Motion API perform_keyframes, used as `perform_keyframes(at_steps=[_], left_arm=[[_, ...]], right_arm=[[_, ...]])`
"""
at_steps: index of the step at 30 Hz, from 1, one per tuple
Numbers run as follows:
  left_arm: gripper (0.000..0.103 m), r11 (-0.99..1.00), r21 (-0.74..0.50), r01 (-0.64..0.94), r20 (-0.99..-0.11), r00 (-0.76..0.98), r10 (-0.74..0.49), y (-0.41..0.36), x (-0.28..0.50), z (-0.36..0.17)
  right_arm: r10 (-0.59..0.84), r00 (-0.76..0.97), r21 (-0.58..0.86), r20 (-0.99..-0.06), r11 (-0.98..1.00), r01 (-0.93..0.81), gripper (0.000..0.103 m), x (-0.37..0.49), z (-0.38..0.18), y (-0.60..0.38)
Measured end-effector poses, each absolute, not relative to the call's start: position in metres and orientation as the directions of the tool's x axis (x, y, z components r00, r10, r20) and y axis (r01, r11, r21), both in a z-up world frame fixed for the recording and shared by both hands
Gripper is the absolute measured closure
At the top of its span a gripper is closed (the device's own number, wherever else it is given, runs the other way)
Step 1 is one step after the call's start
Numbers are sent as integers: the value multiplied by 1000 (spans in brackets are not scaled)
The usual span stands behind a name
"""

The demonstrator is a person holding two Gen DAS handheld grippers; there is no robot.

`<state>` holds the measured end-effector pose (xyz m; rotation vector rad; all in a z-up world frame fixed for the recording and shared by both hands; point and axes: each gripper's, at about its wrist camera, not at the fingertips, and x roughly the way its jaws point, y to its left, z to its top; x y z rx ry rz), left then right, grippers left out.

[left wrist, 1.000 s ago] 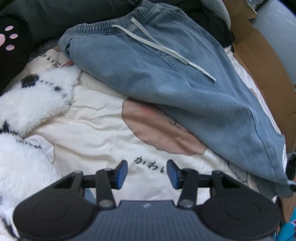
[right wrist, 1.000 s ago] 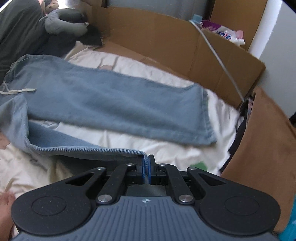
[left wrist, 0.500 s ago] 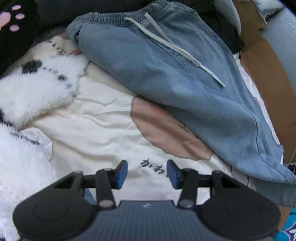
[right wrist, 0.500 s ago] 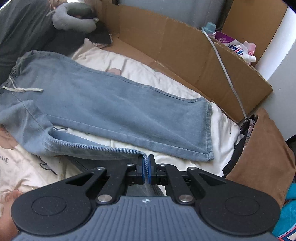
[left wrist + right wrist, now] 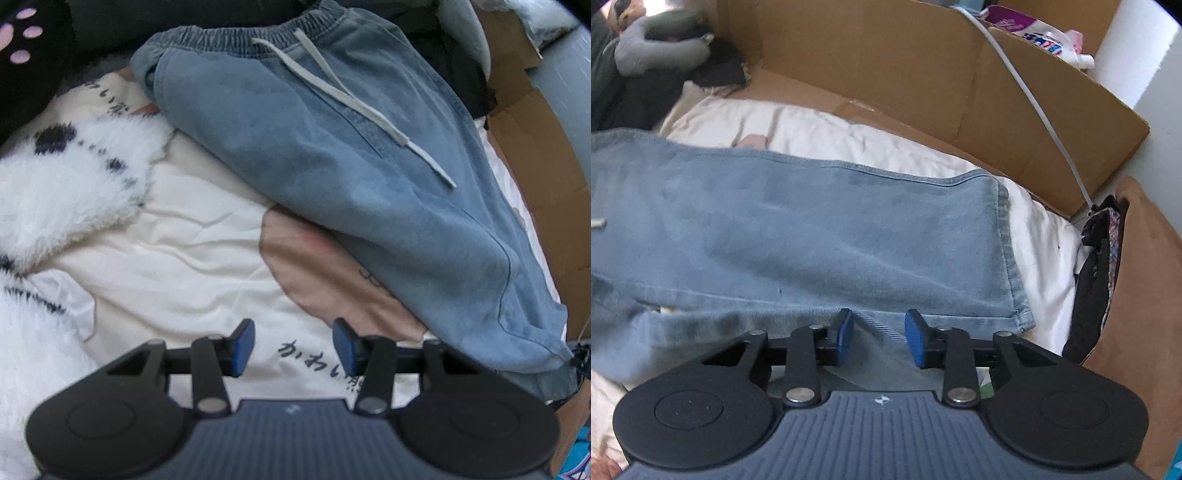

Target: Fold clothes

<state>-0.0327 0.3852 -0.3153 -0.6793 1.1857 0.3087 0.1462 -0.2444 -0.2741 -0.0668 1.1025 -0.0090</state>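
I judge the first fold of the jeans (image 5: 820,236) to be done: one leg lies laid over the other on the bed (image 5: 177,266), hems roughly matched near the bed's far edge by the cardboard (image 5: 923,74), so the lengthwise halving looks complete and the crosswise fold comes next. My right tool (image 5: 879,338) stands with its jaws well apart and nothing between them, hovering just above the near edge of the upper leg, close to the hem corner; the denim lies under and ahead of the blue pads (image 5: 846,334) but I am not gripping it. My left tool (image 5: 293,345) is likewise spread wide and empty, over bare bed cover with its printed characters, and the jeans lie ahead and to the right of it, the elastic waistband (image 5: 236,35) far up toward the head of the bed and the white drawstring (image 5: 354,107) trailing loose across the front. The next move, as I see it, calls for pinching both layers at the hem end with my right tool while my left goes to the waistband or mid-thigh to hold the crease line. The drawstring could be tucked in first. A fluffy white blanket (image 5: 62,184) crowds the left side.
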Motion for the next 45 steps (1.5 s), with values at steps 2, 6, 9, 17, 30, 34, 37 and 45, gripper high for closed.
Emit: perform_keyframes(at_steps=[2, 6, 9, 17, 30, 34, 37, 45], left_arm=[[54, 777, -313, -546, -926, 356, -123, 385, -32, -315], [54, 793, -299, -531, -930, 350, -116, 384, -34, -313], [54, 796, -295, -528, -931, 347, -114, 383, -37, -311], [54, 798, -281, -532, -937, 333, -108, 382, -46, -312], [54, 817, -267, -510, -937, 336, -96, 386, -35, -303], [54, 816, -267, -512, -939, 328, -102, 383, -35, -302], [54, 824, -266, -501, -941, 320, -109, 380, -36, -302], [54, 826, -253, -503, -948, 299, -108, 376, -40, -309]], right_arm=[[-24, 454, -38, -891, 999, -21, 63, 141, -273, -251], [-8, 480, -4, -877, 1000, 8, 60, 122, -267, -265], [0, 514, 37, -858, 997, 62, 59, 102, -262, -282], [63, 486, 210, -872, 944, 255, 55, 51, -294, -335], [275, 435, 489, -857, 699, 521, 55, 5, -386, -361], [281, 426, 494, -860, 666, 559, 57, -1, -402, -365], [309, 461, 545, -832, 609, 576, 56, -10, -408, -367], [372, 640, 740, -672, 366, 564, 58, -38, -413, -371]])
